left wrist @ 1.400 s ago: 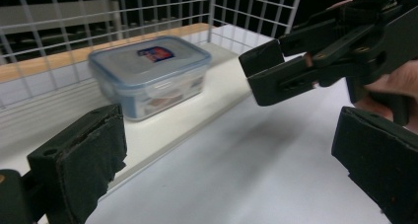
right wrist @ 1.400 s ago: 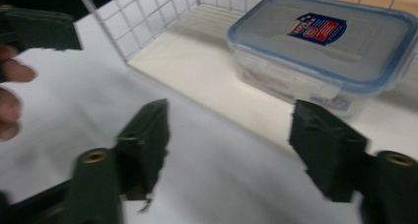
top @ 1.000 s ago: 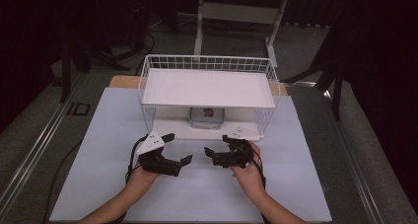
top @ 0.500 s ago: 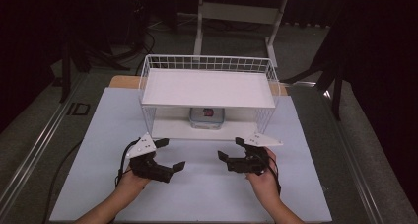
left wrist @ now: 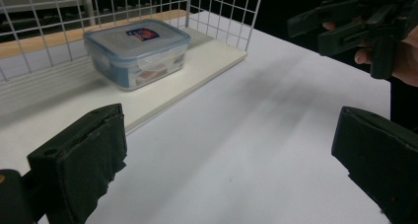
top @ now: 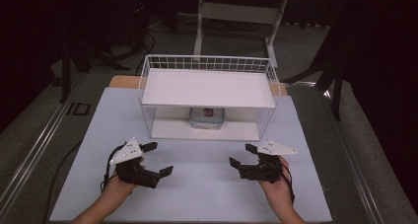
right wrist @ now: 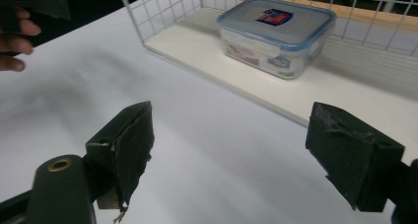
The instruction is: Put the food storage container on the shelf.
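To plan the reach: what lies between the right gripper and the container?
Nothing but bare white table and the front edge of the shelf board, as the right gripper view shows. The right gripper is open; the container stands untouched.

A white table (top: 197,184) carries a wire rack (top: 207,100) holding a lidded container (top: 207,118).

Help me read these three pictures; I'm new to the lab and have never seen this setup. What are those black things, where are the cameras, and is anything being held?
A person sits at a white table and holds a hand-operated clamp tool in each hand: the left gripper and the right gripper. One picture looks down from above the table. The other two come from small cameras riding on each gripper, so the black pads at the bottom are that gripper's own jaws. Both sets of jaws stand wide open and hold nothing. On the table stands a white wire rack with two levels. A clear food container with a blue-rimmed lid sits on its lower shelf.
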`<control>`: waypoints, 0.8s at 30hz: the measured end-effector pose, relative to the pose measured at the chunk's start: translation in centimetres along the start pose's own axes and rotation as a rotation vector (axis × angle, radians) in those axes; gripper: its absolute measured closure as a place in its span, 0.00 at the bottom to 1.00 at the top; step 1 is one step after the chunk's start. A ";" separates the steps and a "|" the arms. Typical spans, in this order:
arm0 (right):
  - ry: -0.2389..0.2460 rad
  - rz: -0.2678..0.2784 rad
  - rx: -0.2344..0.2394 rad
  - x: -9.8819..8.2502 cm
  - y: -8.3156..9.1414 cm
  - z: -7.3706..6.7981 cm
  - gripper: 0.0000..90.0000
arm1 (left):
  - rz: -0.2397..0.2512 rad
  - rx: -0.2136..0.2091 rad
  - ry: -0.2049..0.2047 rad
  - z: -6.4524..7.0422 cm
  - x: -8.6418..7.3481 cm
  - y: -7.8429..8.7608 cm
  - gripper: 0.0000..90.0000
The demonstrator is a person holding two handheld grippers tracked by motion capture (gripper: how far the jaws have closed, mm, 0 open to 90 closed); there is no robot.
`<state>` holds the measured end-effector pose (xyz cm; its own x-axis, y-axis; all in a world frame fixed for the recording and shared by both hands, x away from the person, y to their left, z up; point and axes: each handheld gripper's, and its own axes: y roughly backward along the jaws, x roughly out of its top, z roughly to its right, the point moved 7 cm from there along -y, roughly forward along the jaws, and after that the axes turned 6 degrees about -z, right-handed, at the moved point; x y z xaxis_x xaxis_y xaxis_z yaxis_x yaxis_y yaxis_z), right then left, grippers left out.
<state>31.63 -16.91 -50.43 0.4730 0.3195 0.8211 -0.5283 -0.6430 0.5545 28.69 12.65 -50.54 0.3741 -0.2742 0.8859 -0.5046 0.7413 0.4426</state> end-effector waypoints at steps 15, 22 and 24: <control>0.053 -0.026 -0.006 -2.4 2.2 -0.5 0.20 | -0.024 0.039 0.004 -0.9 -2.6 1.4 0.01; 0.071 -0.003 -0.033 -3.1 3.0 0.5 0.19 | -0.017 0.048 0.002 -1.1 -3.1 1.5 0.01; 0.076 0.000 -0.045 -3.5 3.0 0.9 0.19 | -0.015 0.047 0.008 -1.3 -3.2 1.4 0.01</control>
<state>29.03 -20.61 -51.70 0.4193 0.3724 0.8279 -0.5600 -0.6117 0.5588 27.76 15.34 -52.94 0.3879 -0.2801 0.8781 -0.5352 0.7072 0.4620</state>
